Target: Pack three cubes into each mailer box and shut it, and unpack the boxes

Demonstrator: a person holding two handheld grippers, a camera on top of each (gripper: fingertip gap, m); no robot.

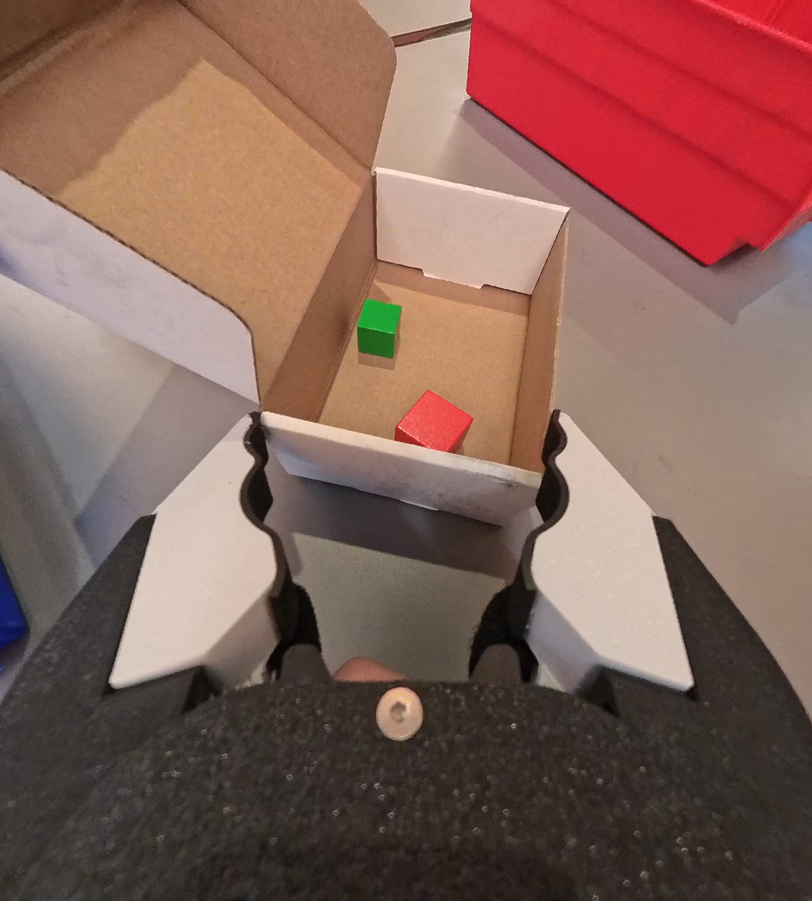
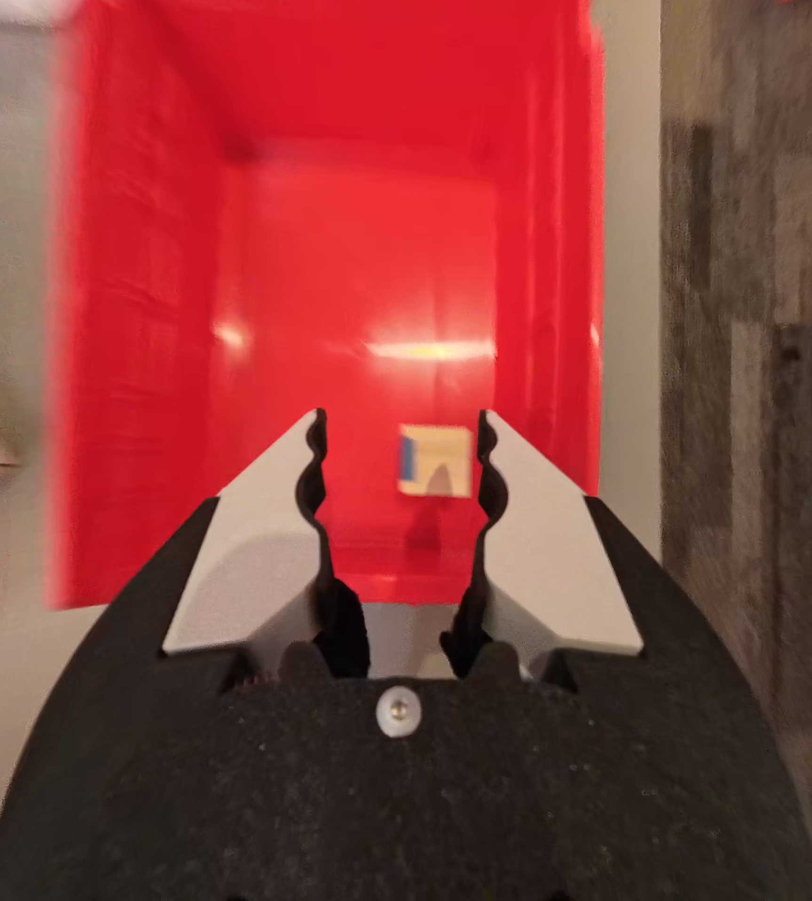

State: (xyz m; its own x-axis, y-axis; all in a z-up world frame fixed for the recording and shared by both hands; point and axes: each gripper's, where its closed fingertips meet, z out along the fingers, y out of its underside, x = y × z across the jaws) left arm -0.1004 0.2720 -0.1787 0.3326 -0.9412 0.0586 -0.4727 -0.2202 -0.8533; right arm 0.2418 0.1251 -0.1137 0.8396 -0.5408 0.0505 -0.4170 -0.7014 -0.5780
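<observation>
Cubes green (image 1: 378,327) and red (image 1: 432,422) sit in the open mailer box (image 1: 409,480), a third seemingly missing, while left gripper (image 1: 401,434) and right gripper (image 2: 401,429), over the red bin (image 2: 150,292), are spread and empty.

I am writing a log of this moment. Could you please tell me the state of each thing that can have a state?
Mailer box: open, lid flap raised.
Green cube: inside the box, flat on its floor.
Red cube: inside the box, near its front wall.
Red bin: open top, one small pale cube on its floor.
Left tool: open, holding nothing.
Right tool: open, holding nothing, pointing into the bin.
</observation>
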